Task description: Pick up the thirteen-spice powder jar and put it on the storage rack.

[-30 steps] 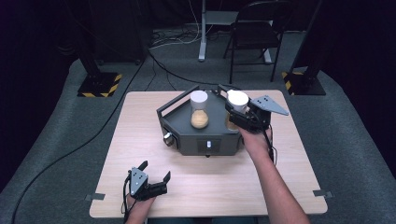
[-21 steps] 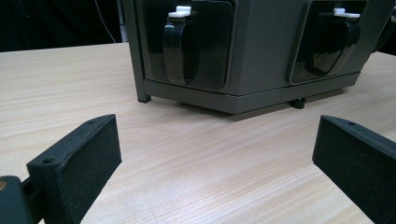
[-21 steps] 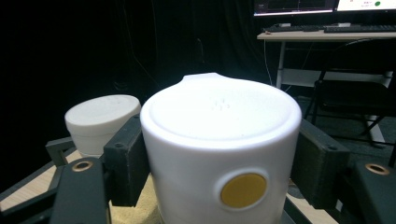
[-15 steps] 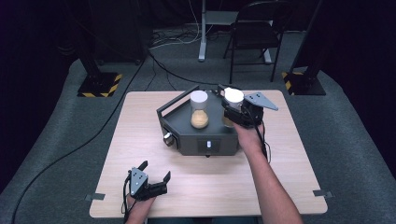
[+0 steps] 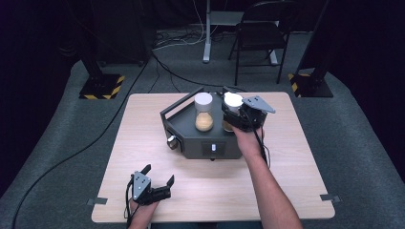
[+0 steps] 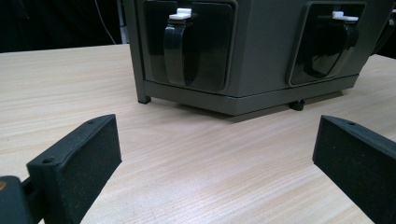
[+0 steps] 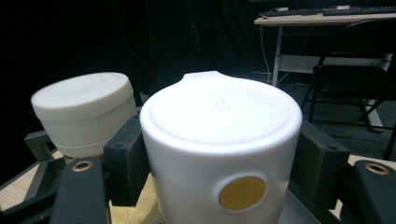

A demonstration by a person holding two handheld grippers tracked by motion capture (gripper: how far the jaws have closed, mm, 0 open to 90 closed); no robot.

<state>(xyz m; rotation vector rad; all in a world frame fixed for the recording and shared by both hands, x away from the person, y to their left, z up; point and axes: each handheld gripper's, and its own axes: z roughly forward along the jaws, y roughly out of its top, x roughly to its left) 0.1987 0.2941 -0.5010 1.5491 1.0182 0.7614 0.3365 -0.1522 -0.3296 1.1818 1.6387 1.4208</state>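
Figure: placing a canister on a dispenser base. High view: a dark grey, angular machine (image 5: 203, 138) sits mid-table on a pale wooden table (image 5: 143, 124). One white-capped jar of tan granules (image 5: 204, 113) stands upright on the machine's top deck. Just beside it, at the deck's right, the right gripper (image 5: 233, 114) holds a second white-capped jar (image 5: 232, 101), also upright, low over or at the deck; contact with the deck cannot be told from this angle.

Right gripper view: the two black jaws are clamped on opposite sides of the held jar's white cap (image 7: 219, 140), pads flat against its wall, a round brass-coloured disc (image 7: 242, 192) facing the camera. The neighbouring jar's cap (image 7: 84, 109) appears at left, close but not touching.

Left gripper view and high view: the left gripper (image 5: 155, 179) rests at the near table edge, jaws spread wide with nothing between them, well apart from the machine, whose front panel shows two recessed black levers (image 6: 180, 51).

Handling note (judgement): the step appears to be seating the held jar in its place on the deck. Keep the jar vertical, lower it straight, and hold clearance from the neighbouring jar so neither tips. Release only once the base is felt to sit flat; a grip on the cap alone gives little control against tilt, so move slowly.
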